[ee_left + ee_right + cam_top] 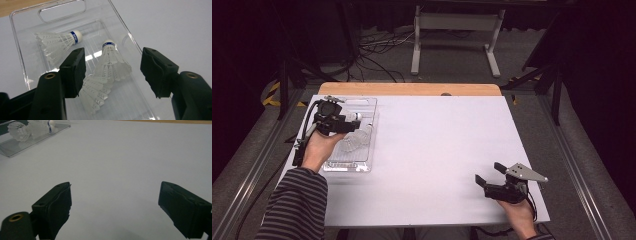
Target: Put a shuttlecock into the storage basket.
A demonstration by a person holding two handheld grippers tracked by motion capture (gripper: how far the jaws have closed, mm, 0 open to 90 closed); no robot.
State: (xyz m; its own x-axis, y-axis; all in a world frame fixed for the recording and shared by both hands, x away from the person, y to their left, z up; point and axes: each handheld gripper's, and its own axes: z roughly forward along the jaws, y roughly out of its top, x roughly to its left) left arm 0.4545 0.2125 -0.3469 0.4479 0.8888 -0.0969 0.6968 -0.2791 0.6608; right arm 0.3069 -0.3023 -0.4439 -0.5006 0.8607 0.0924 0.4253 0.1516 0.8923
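Shuttlecocks sit in clear tray [22, 57] at surface's [437, 150] left edge, corralled for picking. One lies alone [58, 41] near the tray handle; two nested ones [107, 72] lie mid-tray. Left gripper [113, 72] hovers over the nested pair, fingers [73, 72] spread, straddling but gripping nothing. Right gripper [115, 210] parked over bare surface well apart, fingers [57, 207] wide, empty.

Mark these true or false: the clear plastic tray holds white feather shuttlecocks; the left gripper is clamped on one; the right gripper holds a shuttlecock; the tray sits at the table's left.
1. The clear plastic tray holds white feather shuttlecocks: true.
2. The left gripper is clamped on one: false; its jaws stand open above them.
3. The right gripper holds a shuttlecock: false; it is open over the bare white table.
4. The tray sits at the table's left: true.
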